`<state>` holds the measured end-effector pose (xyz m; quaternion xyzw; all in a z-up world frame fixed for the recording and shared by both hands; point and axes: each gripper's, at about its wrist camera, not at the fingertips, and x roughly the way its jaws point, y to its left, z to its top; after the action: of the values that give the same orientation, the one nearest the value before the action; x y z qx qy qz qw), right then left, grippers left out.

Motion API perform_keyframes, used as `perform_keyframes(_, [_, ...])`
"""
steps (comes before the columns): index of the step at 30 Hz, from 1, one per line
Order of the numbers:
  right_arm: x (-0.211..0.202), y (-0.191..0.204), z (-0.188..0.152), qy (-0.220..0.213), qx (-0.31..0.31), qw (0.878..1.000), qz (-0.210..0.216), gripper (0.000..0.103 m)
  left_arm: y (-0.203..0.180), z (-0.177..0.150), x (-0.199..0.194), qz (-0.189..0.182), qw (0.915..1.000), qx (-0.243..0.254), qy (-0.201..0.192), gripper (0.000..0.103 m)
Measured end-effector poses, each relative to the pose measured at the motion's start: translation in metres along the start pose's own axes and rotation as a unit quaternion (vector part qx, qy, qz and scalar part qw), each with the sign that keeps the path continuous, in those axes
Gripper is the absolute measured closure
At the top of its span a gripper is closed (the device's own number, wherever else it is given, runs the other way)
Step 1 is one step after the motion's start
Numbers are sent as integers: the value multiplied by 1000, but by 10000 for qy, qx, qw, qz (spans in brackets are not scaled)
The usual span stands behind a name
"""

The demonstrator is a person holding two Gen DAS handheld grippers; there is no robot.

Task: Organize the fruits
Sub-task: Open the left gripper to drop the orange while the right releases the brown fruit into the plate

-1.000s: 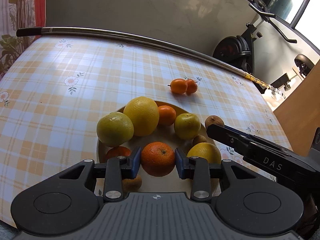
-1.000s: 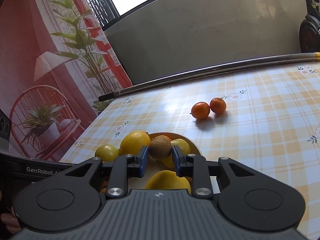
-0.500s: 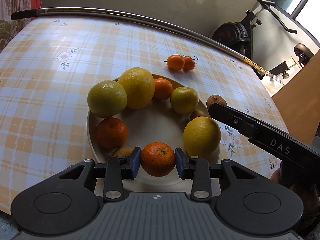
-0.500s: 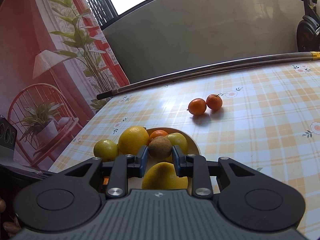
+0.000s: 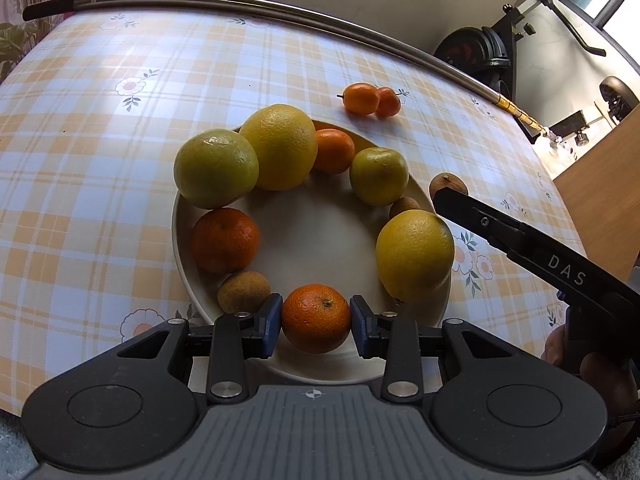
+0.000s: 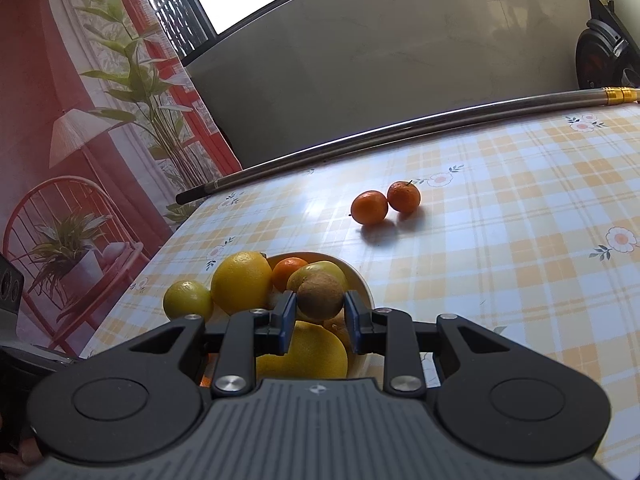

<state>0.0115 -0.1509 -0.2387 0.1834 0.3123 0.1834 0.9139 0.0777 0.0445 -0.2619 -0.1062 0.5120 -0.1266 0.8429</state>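
Note:
A cream plate on the checked tablecloth holds several citrus fruits and small brown kiwis around its rim. My left gripper is shut on an orange mandarin, held above the plate's near edge. My right gripper is shut on a brown kiwi, held above the plate's right rim; this kiwi also shows in the left wrist view. Two small mandarins lie together on the table beyond the plate, also in the right wrist view.
A long metal pole lies along the table's far edge. An exercise bike stands beyond the table. A wooden surface is at the right. A curtain with a plant print hangs at the left.
The left gripper has risen and drawn back with the mandarin, so the whole plate shows from above. The right gripper has shifted slightly, still holding the kiwi.

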Motion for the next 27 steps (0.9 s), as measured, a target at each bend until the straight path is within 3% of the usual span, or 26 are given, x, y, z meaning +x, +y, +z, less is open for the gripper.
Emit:
perform_keyframes(15, [5,6,-1,38,-31,10000,61,74,2,-1,2,16,9998,-154,112,64])
perform_keyframes(27, [3,7,-3,26,-12,10000,84,72,-2,-2,-6,-55,9999,-91,-81,58])
